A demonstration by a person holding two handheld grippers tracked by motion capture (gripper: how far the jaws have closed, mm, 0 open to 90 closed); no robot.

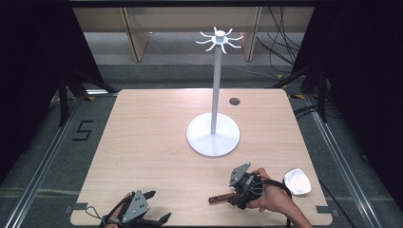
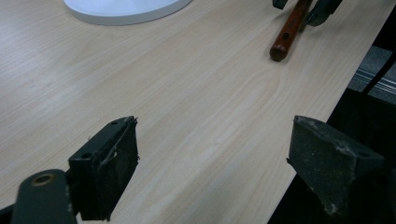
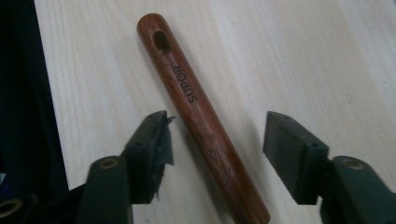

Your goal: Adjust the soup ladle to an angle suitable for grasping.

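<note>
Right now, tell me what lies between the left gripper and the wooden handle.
Bare tabletop, seen in the left gripper view: nothing lies between the open left gripper and the wooden handle.

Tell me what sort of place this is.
Likely a lab recording station: a bare wooden table ringed by black curtains, loose cables on the floor, and a hand-held gripper at work.

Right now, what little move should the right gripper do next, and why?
Probably close. The right gripper is open, its fingers on either side of the brown wooden handle, which lies flat on the table and isn't pinched yet.
</note>
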